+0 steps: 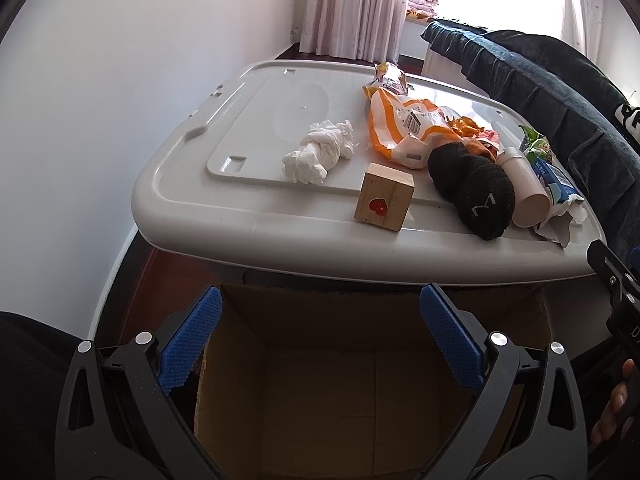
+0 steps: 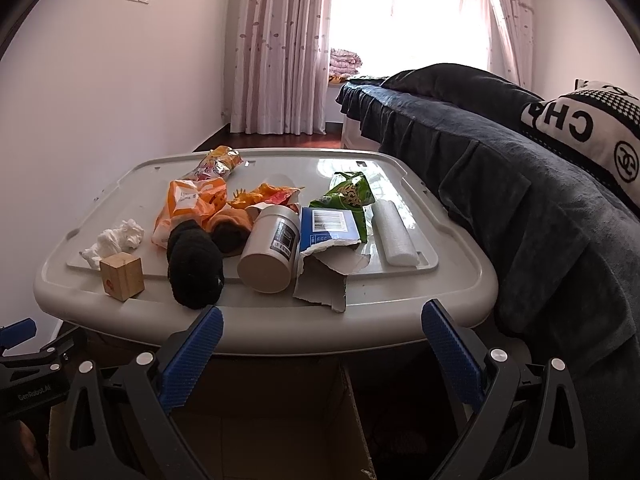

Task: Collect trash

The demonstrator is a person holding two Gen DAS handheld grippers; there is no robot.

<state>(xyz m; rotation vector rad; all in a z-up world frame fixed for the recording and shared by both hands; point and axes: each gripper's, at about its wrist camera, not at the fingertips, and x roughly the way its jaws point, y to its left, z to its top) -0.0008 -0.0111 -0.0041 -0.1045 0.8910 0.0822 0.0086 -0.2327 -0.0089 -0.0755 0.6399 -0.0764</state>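
Observation:
Trash lies on a grey plastic bin lid [image 1: 192, 216] [image 2: 448, 300]: a crumpled white tissue [image 1: 318, 152] [image 2: 116, 238], an orange snack bag [image 1: 400, 124] [image 2: 188, 204], a torn blue carton [image 2: 326, 236], a green snack bag [image 2: 350, 196], a white foam roll [image 2: 394, 236]. My left gripper [image 1: 320, 332] is open and empty above an open cardboard box [image 1: 332, 392], in front of the lid. My right gripper [image 2: 322, 344] is open and empty, just before the lid's front edge.
A wooden block [image 1: 384, 202] [image 2: 122, 276], a black sock [image 1: 476, 196] [image 2: 194, 272] and a white jar [image 1: 524, 192] [image 2: 270, 254] on its side also lie on the lid. A dark-covered bed [image 2: 520, 184] runs along the right. A white wall stands left.

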